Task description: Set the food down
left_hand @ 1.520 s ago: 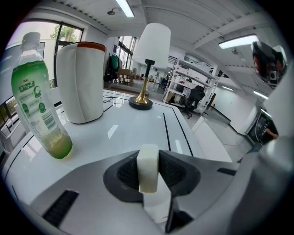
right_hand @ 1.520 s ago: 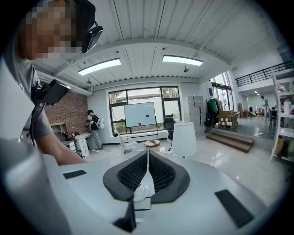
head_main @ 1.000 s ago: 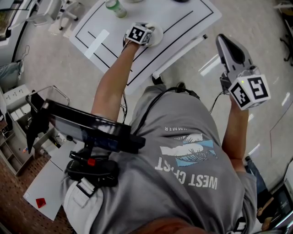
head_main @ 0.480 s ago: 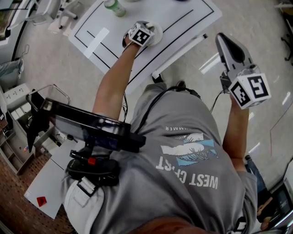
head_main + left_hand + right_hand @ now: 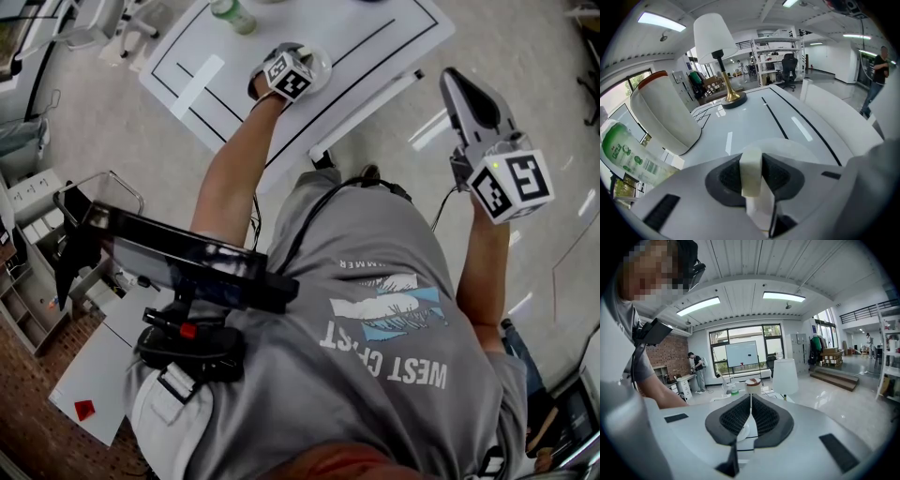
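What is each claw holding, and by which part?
The left claw grips a pale food block by its two side faces, one end poking out. The right claw is shut, empty.

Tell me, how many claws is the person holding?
2. The left claw holds a white food piece over the plate on the table; the right claw is shut, empty, beyond the table's edge.

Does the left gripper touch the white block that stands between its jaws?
Touching. The left gripper view shows the left gripper shut on the white block: both dark pads press against its sides, with no gap.
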Tool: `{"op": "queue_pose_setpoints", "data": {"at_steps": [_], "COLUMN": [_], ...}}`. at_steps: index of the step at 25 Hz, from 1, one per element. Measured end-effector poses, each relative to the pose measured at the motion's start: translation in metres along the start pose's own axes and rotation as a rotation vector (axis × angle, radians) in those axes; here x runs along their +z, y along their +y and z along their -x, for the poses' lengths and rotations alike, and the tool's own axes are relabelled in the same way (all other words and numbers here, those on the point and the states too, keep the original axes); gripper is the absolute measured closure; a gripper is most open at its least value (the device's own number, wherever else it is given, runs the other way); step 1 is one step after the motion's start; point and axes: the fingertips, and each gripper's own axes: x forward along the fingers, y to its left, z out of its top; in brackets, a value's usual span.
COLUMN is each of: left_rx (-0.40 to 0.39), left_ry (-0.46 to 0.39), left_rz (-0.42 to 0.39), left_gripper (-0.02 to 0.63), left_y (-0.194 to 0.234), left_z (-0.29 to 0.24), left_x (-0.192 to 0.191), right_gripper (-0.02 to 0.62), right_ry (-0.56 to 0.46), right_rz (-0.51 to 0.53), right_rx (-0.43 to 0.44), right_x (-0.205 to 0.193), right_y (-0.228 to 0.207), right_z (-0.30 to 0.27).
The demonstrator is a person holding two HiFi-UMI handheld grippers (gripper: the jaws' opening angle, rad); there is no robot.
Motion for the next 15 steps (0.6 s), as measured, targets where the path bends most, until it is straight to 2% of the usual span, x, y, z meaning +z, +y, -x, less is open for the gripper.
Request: {"op": "queue_pose_setpoints", "data": {"at_steps": [5,15], "left_rx": [0.041,0.065], "left_ry": [0.002,0.025], "left_rz": [-0.022,-0.104], "left_gripper": [0.505,0.505], "left_y": [0.0058,0.0009], "left_z": [0.0016,-0.0011], "left_x": [-0.0027,-0.0039], "right_gripper": [0.588,0.588], "right_ry": [0.014,0.027], "right_rz": [-0.003,-0.007], "right_rx": [0.001,0.014], "right_x": [-0.002,-0.0045], "right_y": [-0.0005,-0.0069], "right_z": [0.0007,-0.0018]}}
